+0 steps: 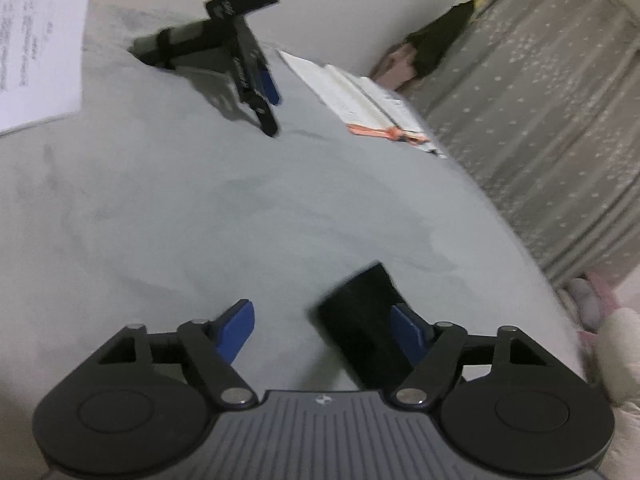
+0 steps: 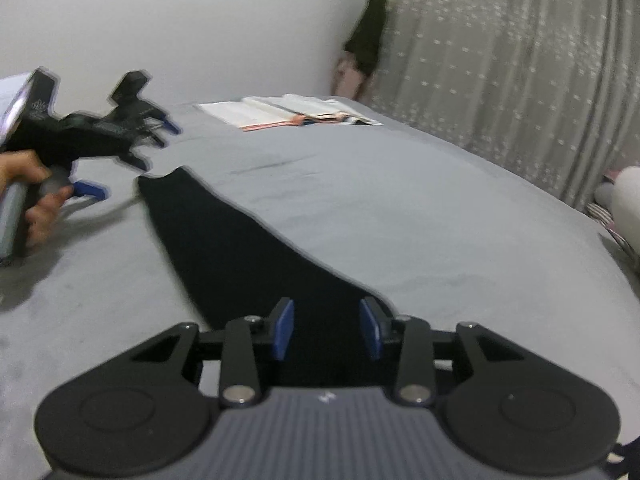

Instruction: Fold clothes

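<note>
A long, narrow black garment (image 2: 240,248) lies flat on the grey bed sheet (image 2: 400,208). In the right wrist view it runs from under my right gripper (image 2: 326,304) to the far left. That gripper is open, its blue pads either side of the near end and not pressing it. A hand (image 2: 36,200) holds my left gripper (image 2: 132,158) just beyond the garment's far end. In the left wrist view, the left gripper (image 1: 321,306) stands wide open, with the black garment's end (image 1: 360,320) lying by its right pad. The right gripper (image 1: 276,112) is across the bed.
An open book (image 2: 296,114) with an orange ribbon lies at the bed's far side. A printed sheet (image 1: 36,48) lies at far left. A grey curtain (image 2: 520,80) hangs on the right, with a dark garment (image 2: 370,36) in the corner. Pink and white soft things (image 1: 612,340) sit beside the bed.
</note>
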The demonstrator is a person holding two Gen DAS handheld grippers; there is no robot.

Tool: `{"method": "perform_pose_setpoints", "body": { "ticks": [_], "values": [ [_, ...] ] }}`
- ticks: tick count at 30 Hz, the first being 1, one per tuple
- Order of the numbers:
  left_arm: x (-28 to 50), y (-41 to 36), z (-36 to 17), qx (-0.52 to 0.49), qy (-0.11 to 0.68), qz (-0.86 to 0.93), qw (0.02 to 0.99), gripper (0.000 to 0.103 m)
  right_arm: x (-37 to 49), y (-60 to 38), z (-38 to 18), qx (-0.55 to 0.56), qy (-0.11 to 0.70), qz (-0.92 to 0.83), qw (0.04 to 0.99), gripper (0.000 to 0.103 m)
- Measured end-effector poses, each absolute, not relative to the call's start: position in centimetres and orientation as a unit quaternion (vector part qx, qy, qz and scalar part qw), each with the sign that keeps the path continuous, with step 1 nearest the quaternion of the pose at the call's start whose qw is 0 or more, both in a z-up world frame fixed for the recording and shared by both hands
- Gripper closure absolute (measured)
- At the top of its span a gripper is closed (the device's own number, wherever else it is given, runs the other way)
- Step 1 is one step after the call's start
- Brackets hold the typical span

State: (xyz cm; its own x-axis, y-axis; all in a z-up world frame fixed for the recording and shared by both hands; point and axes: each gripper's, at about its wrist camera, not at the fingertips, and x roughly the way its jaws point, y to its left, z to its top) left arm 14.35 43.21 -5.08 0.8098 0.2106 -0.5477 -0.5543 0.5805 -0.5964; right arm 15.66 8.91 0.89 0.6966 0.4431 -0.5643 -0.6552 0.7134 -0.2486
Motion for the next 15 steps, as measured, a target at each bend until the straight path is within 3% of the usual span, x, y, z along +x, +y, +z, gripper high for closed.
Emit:
{"method": "perform_pose_setpoints", "body": {
  "ticks": [2, 5, 6, 7, 11, 12, 13, 15],
  "values": [
    [14.3, 42.3, -5.4, -0.399, 0.208, 0.217, 0.866, 0.038, 14.8, 9.3, 0.2, -0.241, 0.239, 0.309, 0.888, 0.068],
    [14.7, 41.3, -5.8, -0.389, 0.202, 0.221, 0.871, 0.058, 14.6, 9.9, -1.1, -0.261, 0.245, 0.305, 0.882, 0.068],
    [14.8, 40.9, -6.0, -0.384, 0.202, 0.224, 0.873, 0.077, 14.8, 10.1, -1.5, -0.261, 0.249, 0.305, 0.881, 0.068],
    [15.0, 40.8, -6.2, -0.381, 0.204, 0.227, 0.873, 0.102, 14.8, 10.4, -1.8, -0.261, 0.249, 0.306, 0.881, 0.069],
    [14.7, 40.3, -5.8, -0.372, 0.206, 0.273, 0.863, 0.102, 14.9, 11.5, -2.6, -0.276, 0.240, 0.306, 0.879, 0.077],
    [14.6, 40.0, -5.5, -0.363, 0.208, 0.287, 0.862, 0.102, 14.9, 11.7, -2.7, -0.279, 0.238, 0.305, 0.879, 0.090],
    [14.5, 39.9, -5.1, -0.356, 0.210, 0.297, 0.861, 0.102, 15.0, 11.8, -2.8, -0.281, 0.238, 0.303, 0.879, 0.095],
    [14.1, 39.5, -4.0, -0.339, 0.210, 0.326, 0.857, 0.102, 15.1, 12.2, -2.7, -0.278, 0.237, 0.297, 0.882, 0.096]
  ]
}}
